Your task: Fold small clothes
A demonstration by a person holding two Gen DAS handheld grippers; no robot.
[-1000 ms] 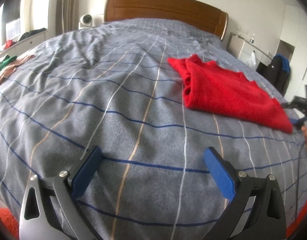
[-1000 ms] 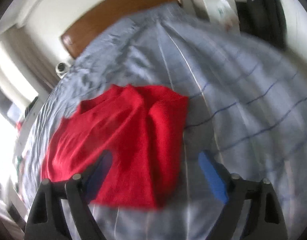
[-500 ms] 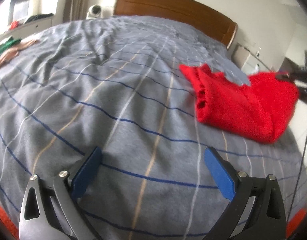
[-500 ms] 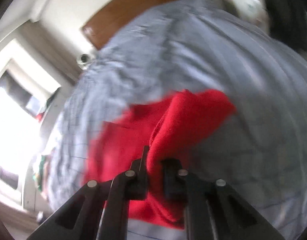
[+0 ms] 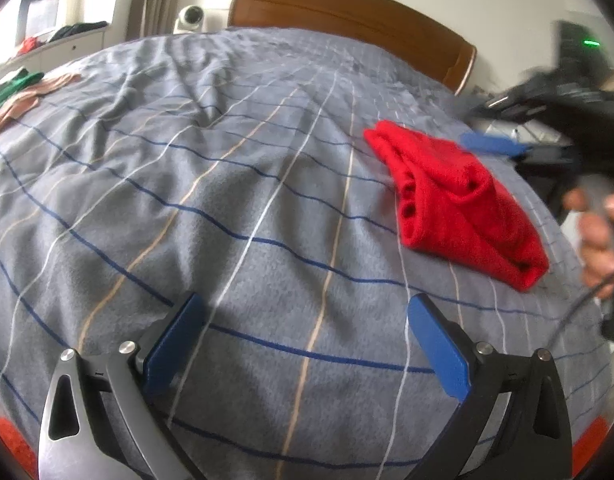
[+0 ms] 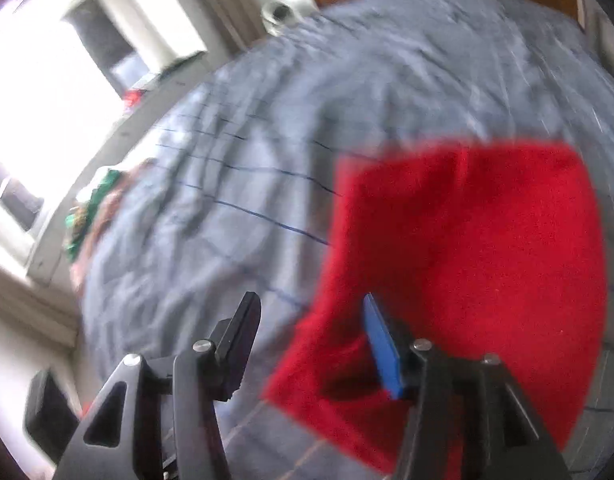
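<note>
Red cloth [image 5: 463,204], a small knitted garment, lies doubled over on the right part of the bed [image 5: 211,184], its folded layers stacked and a little uneven at the near corner. The right tongs [image 6: 307,344] have just been opening and now stand parted beside and partly over the garment's near-left edge, with nothing pinched between the pads; the left tongs [image 5: 303,340] hang wide open above bare bedding, well apart from the garment, gripping nothing. Judging by this, one fold has just been laid and let go. To do the step well, the freed edge wants squaring against the layer beneath, and the next pinch should take a corner cleanly, catching only the knit and none of the bedding, since the soft cover would bunch and drag with it. The left tongs could pin the far side while the right carries the fold across; the knit looks thick and springy, so a firm press along the crease would help it stay. The cover is grey with blue, white and tan checks, rumpled toward the wooden headboard [image 5: 347,12]. Other clothes [image 5: 15,92] in green and tan sit at the bed's far left edge, near a bright window.
</note>
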